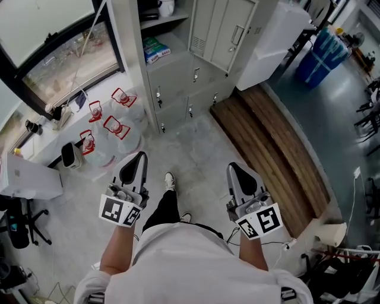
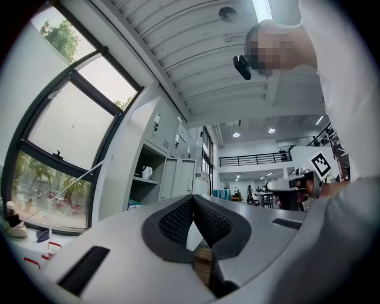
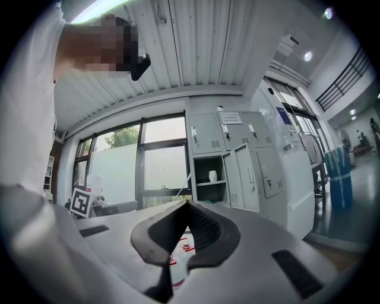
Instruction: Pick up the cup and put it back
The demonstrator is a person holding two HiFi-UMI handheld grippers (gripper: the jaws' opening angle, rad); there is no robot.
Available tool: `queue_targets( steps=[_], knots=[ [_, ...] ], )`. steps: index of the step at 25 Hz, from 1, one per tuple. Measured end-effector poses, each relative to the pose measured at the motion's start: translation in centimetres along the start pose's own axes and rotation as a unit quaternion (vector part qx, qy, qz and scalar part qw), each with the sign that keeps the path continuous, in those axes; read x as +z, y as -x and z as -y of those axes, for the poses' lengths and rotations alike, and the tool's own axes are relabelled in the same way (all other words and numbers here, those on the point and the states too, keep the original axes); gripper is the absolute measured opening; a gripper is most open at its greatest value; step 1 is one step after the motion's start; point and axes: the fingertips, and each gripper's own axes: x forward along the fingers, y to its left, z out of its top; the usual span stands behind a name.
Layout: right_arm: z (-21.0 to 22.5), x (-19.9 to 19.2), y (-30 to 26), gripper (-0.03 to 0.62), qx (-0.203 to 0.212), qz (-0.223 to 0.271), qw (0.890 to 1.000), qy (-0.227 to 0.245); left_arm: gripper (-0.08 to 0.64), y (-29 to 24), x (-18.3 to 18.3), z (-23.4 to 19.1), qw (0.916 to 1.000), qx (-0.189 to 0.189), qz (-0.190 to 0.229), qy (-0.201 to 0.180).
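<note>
A person stands on a grey floor (image 1: 196,148) and holds one pair of tongs in each hand. Both are held out in front at about the same height, side by side but apart.

The left tongs (image 1: 138,157) are closed. In the left gripper view their two dark tips (image 2: 192,199) meet, and nothing is between them.

The right tongs (image 1: 236,170) are closed too. In the right gripper view their tips (image 3: 187,205) touch, and they hold nothing.

The cup (image 1: 167,7) is small and white. It stands on a shelf (image 1: 155,22) in the open part of a tall grey cabinet (image 1: 178,77), well away from both tongs. Both gripper views show it there too (image 2: 146,172) (image 3: 212,176). A blue and green pack (image 1: 155,48) lies on the shelf below it.

Big clear water bottles (image 1: 116,127) with red handles stand on the floor by the window (image 1: 59,53), left of the cabinet. A long wooden platform (image 1: 267,148) lies on the floor to the right.
</note>
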Motion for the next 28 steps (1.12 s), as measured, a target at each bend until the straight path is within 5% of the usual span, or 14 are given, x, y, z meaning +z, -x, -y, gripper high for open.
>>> queue_targets(
  steps=[7, 17, 28],
  knots=[
    [4.7, -0.8, -5.7, 0.017, -0.010, -0.018, 1.000, 0.006, 0.020, -7.6, -1.7, -4.0, 0.9998, -0.014, 0.003, 0.011],
    [9.8, 2.2, -21.5, 0.017, 0.009, -0.019, 0.999, 0.034, 0.020, -19.9, -0.8, -13.6, 0.9991, -0.038, 0.014, 0.014],
    [11.7, 1.6, -29.1, 0.017, 0.026, -0.042, 0.998, 0.025, 0.020, -26.1, -1.3, -18.6, 0.9986, -0.048, 0.006, 0.020]
  ],
)
